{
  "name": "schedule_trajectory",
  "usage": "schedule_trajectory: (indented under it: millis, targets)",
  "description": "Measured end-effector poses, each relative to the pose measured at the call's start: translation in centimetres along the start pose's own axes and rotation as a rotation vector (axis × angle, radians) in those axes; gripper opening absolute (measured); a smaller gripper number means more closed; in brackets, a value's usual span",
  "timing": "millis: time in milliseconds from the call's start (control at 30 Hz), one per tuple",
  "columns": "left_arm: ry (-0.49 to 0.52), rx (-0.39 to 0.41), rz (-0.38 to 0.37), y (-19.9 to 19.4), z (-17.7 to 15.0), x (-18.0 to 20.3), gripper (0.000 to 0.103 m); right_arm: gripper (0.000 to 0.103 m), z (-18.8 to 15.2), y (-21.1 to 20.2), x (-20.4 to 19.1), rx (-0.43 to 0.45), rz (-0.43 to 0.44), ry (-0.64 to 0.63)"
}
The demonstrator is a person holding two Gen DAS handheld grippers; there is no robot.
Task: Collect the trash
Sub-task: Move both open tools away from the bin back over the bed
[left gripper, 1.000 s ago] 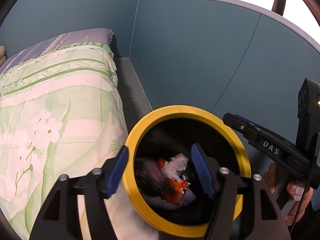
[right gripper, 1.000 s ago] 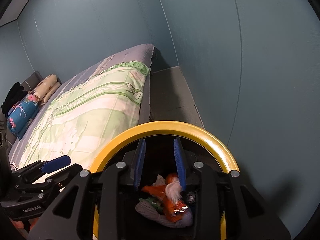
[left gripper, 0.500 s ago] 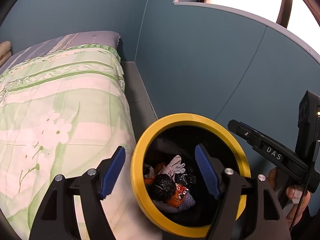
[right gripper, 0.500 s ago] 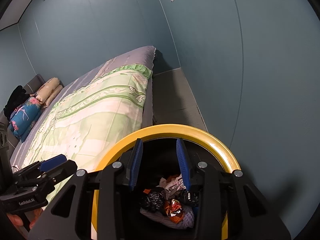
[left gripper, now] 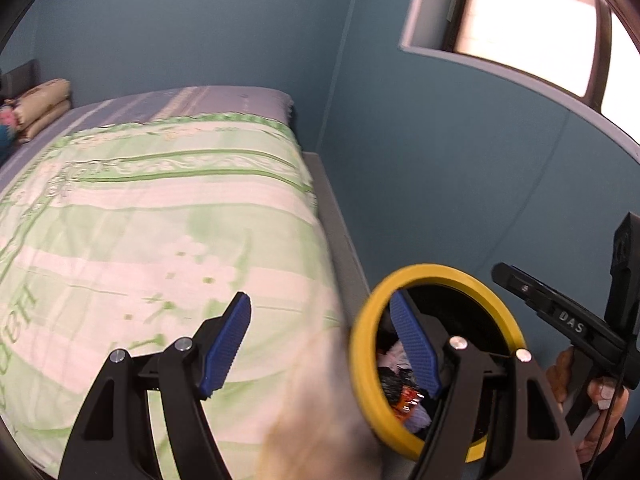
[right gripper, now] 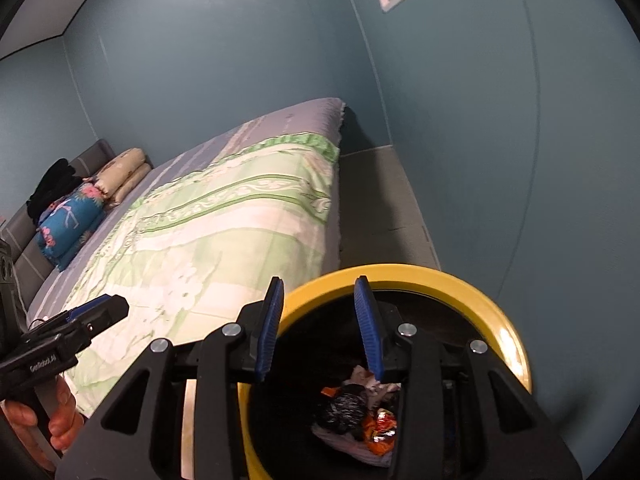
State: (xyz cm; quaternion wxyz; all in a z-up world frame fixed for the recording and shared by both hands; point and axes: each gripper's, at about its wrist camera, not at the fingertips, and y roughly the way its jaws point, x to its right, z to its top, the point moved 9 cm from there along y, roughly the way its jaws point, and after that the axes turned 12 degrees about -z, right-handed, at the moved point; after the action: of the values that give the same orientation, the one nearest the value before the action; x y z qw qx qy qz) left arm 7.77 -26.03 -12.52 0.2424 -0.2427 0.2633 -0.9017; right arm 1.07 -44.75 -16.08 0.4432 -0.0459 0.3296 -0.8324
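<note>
From the left wrist, our left tongs [left gripper: 316, 338] stand wide and empty over the bed [left gripper: 160, 220]; trash [left gripper: 400, 384] lies inside the yellow-rimmed bin [left gripper: 440, 274] at right.

From the right wrist, our right tongs [right gripper: 318, 326], jaws just opening and empty, hang above the bin, so this drop looks done; we see no more litter.

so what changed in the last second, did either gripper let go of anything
The left gripper swung away from the yellow-rimmed bin toward the bed, open and empty throughout. The right gripper has just been opening over the bin, nothing between its pads. In the bin, a black crumpled piece now lies on the trash; which gripper dropped it, the views don't show. Bin and bedding stayed put.
</note>
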Motion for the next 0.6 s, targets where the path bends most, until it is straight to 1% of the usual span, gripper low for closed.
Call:
schedule_trajectory:
  millis: [67, 400, 600]
  targets:
    - [-0.017, 0.016, 0.021, -1.1, 0.1, -1.2, 0.069, 0.038, 0.1, -0.1, -0.7, 0.006, 0.016, -0.013]
    - [-0.071, 0.097, 0.135, -6.7, 0.2, -6.5, 0.071, 0.038, 1.2, -0.9, -7.1, 0.042, 0.108, -0.101]
    - [-0.092, 0.152, 0.203, -10.2, 0.3, -8.9, 0.075, 0.039, 1.8, -1.7, -10.9, 0.064, 0.156, -0.151]
